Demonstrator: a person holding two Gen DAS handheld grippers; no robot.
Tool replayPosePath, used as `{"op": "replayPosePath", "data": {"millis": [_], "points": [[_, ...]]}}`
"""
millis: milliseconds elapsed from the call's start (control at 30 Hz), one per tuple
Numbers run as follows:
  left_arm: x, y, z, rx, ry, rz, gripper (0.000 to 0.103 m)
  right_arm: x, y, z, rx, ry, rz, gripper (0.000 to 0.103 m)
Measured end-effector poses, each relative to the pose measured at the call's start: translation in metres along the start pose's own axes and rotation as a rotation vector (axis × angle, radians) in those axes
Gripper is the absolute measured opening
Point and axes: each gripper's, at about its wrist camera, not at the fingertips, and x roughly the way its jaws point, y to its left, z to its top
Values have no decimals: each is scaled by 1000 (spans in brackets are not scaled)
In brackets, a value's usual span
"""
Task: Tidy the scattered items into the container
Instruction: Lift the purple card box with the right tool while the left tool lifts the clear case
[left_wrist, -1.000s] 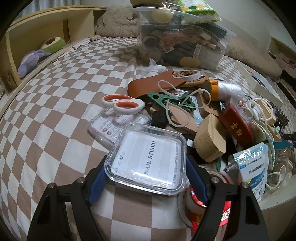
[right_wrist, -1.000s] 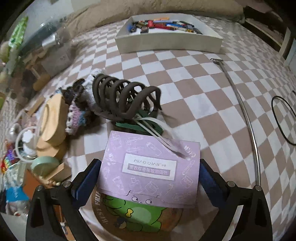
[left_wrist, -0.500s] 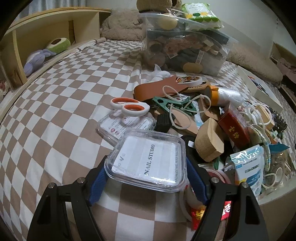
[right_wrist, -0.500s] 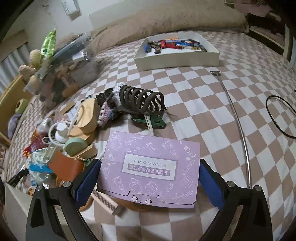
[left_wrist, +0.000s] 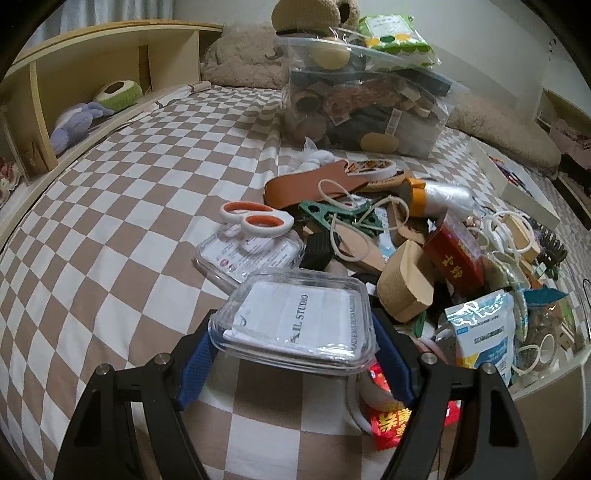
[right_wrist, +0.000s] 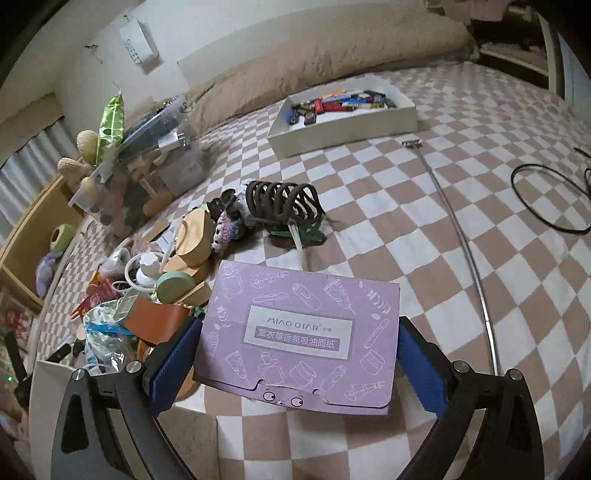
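My left gripper (left_wrist: 291, 350) is shut on a clear plastic nail box (left_wrist: 295, 321) labelled NAIL STUDIO and holds it above the checkered bed. My right gripper (right_wrist: 299, 354) is shut on a flat purple packet (right_wrist: 301, 332) of blotting paper, lifted off the bed. A pile of scattered items lies beyond both: orange-handled scissors (left_wrist: 258, 221), a second clear case (left_wrist: 247, 254), a brown leather piece (left_wrist: 303, 184), a red box (left_wrist: 454, 258), a blue-white pouch (left_wrist: 484, 332), and a dark claw hair clip (right_wrist: 284, 203). A white tray (right_wrist: 369, 122) with small items sits at the far side.
A full clear storage bin (left_wrist: 365, 114) stands at the back of the pile. A wooden shelf (left_wrist: 74, 92) with soft toys runs along the left. A metal rod (right_wrist: 461, 236) and a black cable (right_wrist: 546, 199) lie on the bed to the right. A white rim (left_wrist: 546, 384) borders the pile.
Both grippers have risen and pulled back with their held items. The right view now shows more of the bed, pile and white tray; the green-figure disc under the packet is out of sight.
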Motion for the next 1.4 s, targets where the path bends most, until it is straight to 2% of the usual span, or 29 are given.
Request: {"op": "replayPosePath", "data": {"millis": [533,833,967,1167,1400], "points": [[-28,0,2,-25,-78,-18,78,-38,-7,-10,50,-108,12,100],[-67,4,-10,-61,-150,-48,78,-72,6,-29,33,-155,65,100],[-89,8,-17,-89,-164,-117,78,-89,17,-39,-7,-174,38,100],[-119,-2,-22,-69,-205,-154,79,-114,37,-48,-77,-206,31,100],[-161,-23,-27,-11,-279,-187,79,-146,63,-51,-145,-254,106,100]]}}
